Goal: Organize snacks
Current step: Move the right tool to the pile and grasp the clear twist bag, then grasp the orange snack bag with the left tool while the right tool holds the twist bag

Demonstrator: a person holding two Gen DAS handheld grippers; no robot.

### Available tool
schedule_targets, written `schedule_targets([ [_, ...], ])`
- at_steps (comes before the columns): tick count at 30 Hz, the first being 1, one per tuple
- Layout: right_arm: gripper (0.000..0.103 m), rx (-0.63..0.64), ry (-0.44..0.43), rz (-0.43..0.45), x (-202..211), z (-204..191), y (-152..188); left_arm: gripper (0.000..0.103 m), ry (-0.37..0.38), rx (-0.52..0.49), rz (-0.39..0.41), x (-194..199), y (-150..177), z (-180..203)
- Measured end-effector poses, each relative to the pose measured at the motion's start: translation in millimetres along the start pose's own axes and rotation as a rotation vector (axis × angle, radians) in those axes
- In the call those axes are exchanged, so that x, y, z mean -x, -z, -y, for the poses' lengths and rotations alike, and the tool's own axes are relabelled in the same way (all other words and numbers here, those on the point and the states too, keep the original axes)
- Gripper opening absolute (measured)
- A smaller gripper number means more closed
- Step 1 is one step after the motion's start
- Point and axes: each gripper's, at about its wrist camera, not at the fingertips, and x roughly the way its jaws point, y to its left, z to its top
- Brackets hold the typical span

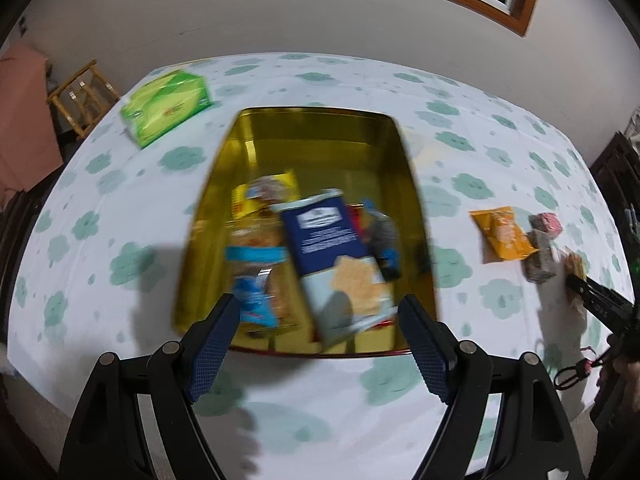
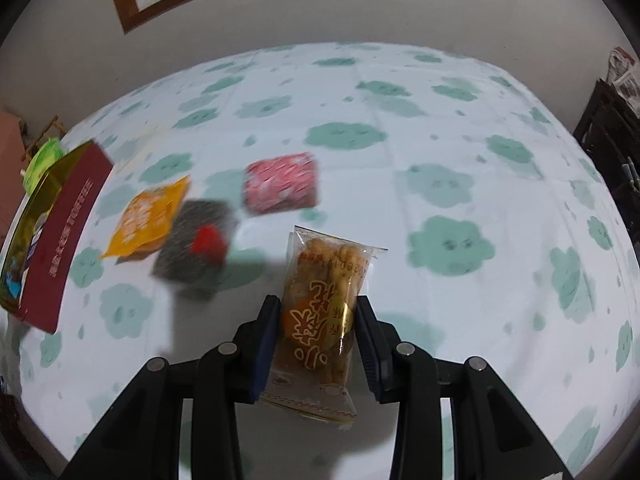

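A gold-lined tin (image 1: 320, 152) is seen sitting mid-desk (image 1: 120, 200), red on the outside in the right wrist view. Inside it, toward the near end, a navy-and-pale cracker box (image 1: 336, 264) is laid tilted over other stuff: a yellow packet (image 1: 264, 196), a blue-trimmed wrapper (image 1: 252, 280) and something grey and blue by the right wall, all too blurred to be read properly. The far half of the tin is left bare.

The left claw (image 1: 318, 334) is held wide open at the tin's near edge, nothing gripped.

The right claw (image 2: 316, 344) is clamped on a clear snack pack (image 2: 320, 320) with orange printing, lifted off the desk.

Toward the desk's right side an orange packet (image 2: 148, 220), a grey packet (image 2: 196, 244) and a pink packet (image 2: 282, 182) are left lying close together, heavily smeared. A green box (image 1: 168, 108) is parked at the far left corner
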Motion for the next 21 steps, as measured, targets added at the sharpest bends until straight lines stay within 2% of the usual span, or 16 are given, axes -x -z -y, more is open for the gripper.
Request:
schedule_targets([
  [2, 0.038, 0.011, 0.03, 0.016, -1.6, 9.5, -3.8, 0.078, 0.015, -0.028, -0.005, -2.3, -5.0, 20.1],
  [10, 0.038, 0.032, 0.044, 0.081, -12.8, 38.7, -17.2, 0.078, 0.12, -0.104, -0.038, -22.9, -32.3, 97.7],
  [16, 0.038, 0.037, 0.014, 0.128, -14.5, 54.4, -16.3, 0.078, 0.185, -0.096, -0.091, -50.0, -53.0, 143.1],
  [21, 0.038, 0.051, 0.015, 0.151, -14.5, 52.6, -13.5, 0.078, 0.19, -0.076, -0.134, -71.8, -61.0, 164.8],
])
